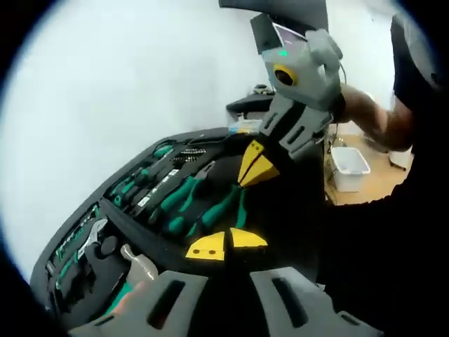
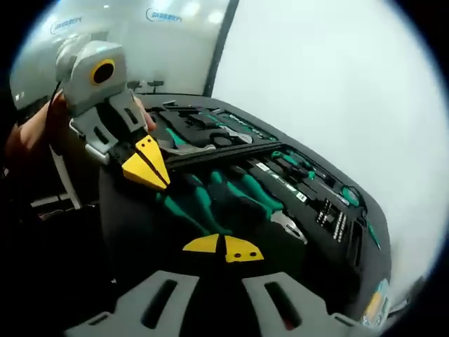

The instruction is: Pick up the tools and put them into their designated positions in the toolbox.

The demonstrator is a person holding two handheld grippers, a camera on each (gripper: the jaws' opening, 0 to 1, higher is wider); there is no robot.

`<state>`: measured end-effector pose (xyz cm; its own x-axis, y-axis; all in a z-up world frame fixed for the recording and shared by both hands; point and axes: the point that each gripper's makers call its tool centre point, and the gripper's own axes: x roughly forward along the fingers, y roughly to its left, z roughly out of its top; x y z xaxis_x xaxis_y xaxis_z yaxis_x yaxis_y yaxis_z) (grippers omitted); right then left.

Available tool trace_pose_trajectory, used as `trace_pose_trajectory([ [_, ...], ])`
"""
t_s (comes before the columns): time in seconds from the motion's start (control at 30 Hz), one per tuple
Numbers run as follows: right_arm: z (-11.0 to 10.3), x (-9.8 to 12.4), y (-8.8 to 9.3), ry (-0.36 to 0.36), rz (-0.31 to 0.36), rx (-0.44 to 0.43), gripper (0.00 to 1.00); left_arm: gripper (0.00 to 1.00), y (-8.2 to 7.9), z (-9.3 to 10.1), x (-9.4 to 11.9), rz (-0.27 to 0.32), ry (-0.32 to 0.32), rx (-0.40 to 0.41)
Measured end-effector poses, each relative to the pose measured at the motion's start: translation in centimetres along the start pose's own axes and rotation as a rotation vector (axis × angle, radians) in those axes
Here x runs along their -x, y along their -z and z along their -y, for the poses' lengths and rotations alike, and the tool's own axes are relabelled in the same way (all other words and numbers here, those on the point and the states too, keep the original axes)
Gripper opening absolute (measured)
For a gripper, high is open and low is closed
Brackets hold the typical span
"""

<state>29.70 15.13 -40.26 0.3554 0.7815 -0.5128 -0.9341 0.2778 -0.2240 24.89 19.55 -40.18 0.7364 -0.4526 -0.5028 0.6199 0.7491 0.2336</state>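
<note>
Your left hand-held gripper (image 1: 226,242): clenched, empty | your right hand-held gripper (image 2: 223,247): clenched, empty | both near the green-handled pliers (image 2: 242,196) in the black foam-lined toolbox (image 2: 351,246).

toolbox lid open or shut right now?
Open. The toolbox lies flat with its foam tray exposed; green-handled pliers and screwdrivers sit visible in their slots.

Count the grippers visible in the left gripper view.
2. The left gripper rises from the bottom edge, its yellow-tipped fingers closed together above the toolbox. The right gripper comes in from the upper right, also closed, pointing down toward the green-handled pliers.
</note>
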Motion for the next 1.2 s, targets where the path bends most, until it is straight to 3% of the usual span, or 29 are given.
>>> trace_pose_trajectory([
  [0.03, 0.2, -0.1, 0.0, 0.028, -0.01, -0.09, 0.0, 0.0, -0.1, -0.2, -0.1, 0.008, 0.002, -0.022],
  [0.07, 0.4, -0.2, -0.6, 0.042, 0.03, -0.094, 0.0, 0.0, -0.1, -0.2, -0.1, 0.008, -0.001, -0.02],
  [0.1, -0.9, -0.2, -2.4, -0.011, 0.155, -0.072, 0.0, 0.0, -0.1, -0.1, -0.1, 0.007, -0.006, -0.028],
  [0.13, -2.0, -0.4, -2.4, -0.049, 0.163, -0.08, 0.0, 0.0, -0.1, -0.2, -0.1, 0.004, -0.008, -0.031],
  [0.17, -2.8, -0.7, -1.6, -0.069, 0.114, -0.094, 0.0, 0.0, -0.1, -0.2, -0.2, 0.004, -0.01, -0.033],
  [0.2, -2.9, -1.1, -2.4, -0.042, 0.153, -0.033, 0.0, 0.0, -0.1, -0.2, -0.1, 0.009, -0.012, -0.028],
  [0.23, -2.7, -1.0, -2.5, -0.016, 0.147, -0.014, 0.0, 0.0, 0.0, -0.3, -0.1, 0.016, -0.011, -0.018],
  [0.27, -2.7, -0.9, -2.5, -0.03, 0.116, -0.073, 0.0, 0.0, 0.1, -0.3, -0.1, 0.023, -0.007, -0.016],
  [0.4, -2.3, -1.4, -1.6, -0.04, 0.064, -0.033, 0.0, 0.0, -0.1, -0.2, -0.3, 0.009, -0.002, -0.042],
  [0.47, -2.3, -1.5, -1.6, -0.053, 0.058, -0.006, 0.0, 0.0, 0.0, -0.3, -0.4, 0.0, 0.015, -0.029],
  [0.57, -2.3, -1.8, -1.5, -0.081, 0.058, -0.056, 0.0, 0.0, 0.3, -0.1, -0.6, -0.011, 0.062, 0.052],
  [0.6, -2.4, -1.9, -1.5, -0.081, 0.073, -0.022, 0.0, 0.0, 0.2, -0.4, -0.7, -0.005, 0.063, 0.041],
  [0.7, -2.0, -2.0, -1.3, -0.09, 0.071, -0.047, 0.0, 0.0, 0.0, -0.3, -0.9, 0.006, 0.046, 0.062],
  [0.77, -2.0, -1.9, -1.4, -0.104, 0.088, -0.04, 0.0, 0.0, -0.6, -0.6, -0.9, 0.06, 0.012, -0.01],
  [0.8, -1.9, -1.6, -1.4, -0.117, 0.082, -0.059, 0.0, 0.0, -0.9, -0.5, -0.6, 0.099, -0.014, -0.086],
  [0.83, -1.4, -0.9, -0.8, -0.12, 0.048, -0.099, 0.0, 0.0, -1.1, -0.2, -0.1, 0.113, -0.033, -0.094],
  [0.87, -0.4, -0.2, -1.2, -0.091, 0.066, -0.094, 0.0, 0.04, -0.8, -0.5, 0.6, 0.101, -0.052, -0.083],
  [0.9, 1.6, 1.2, -2.2, -0.021, 0.145, -0.109, 0.02, 0.06, -0.9, -1.2, 1.1, 0.136, -0.081, -0.029],
  [0.93, 2.7, 2.1, -2.6, 0.004, 0.169, -0.108, 0.03, 0.08, -1.6, -1.7, 1.4, 0.186, -0.076, -0.032],
  [0.97, 3.6, 2.9, -2.4, 0.027, 0.157, -0.139, 0.04, 0.08, -1.8, -3.0, 1.9, 0.18, -0.11, 0.006],
  [1.03, 5.7, 4.7, -2.8, 0.078, 0.156, -0.215, 0.06, 0.05, -1.5, -3.3, 2.3, 0.162, -0.09, 0.031],
  [1.1, 6.8, 5.8, -4.0, 0.106, 0.195, -0.226, 0.06, 0.05, -2.2, -2.7, 2.2, 0.192, -0.068, 0.035],
  [1.13, 6.8, 6.0, -4.8, 0.112, 0.23, -0.231, 0.06, 0.05, -2.4, -2.5, 1.9, 0.198, -0.084, 0.022],
  [1.17, 6.9, 5.9, -5.1, 0.113, 0.253, -0.253, 0.06, 0.05, -2.6, -3.8, 1.3, 0.21, -0.168, 0.011],
  [1.2, 6.8, 5.5, -5.2, 0.105, 0.266, -0.284, 0.07, 0.03, -2.3, -4.1, 0.8, 0.194, -0.192, 0.021],
])
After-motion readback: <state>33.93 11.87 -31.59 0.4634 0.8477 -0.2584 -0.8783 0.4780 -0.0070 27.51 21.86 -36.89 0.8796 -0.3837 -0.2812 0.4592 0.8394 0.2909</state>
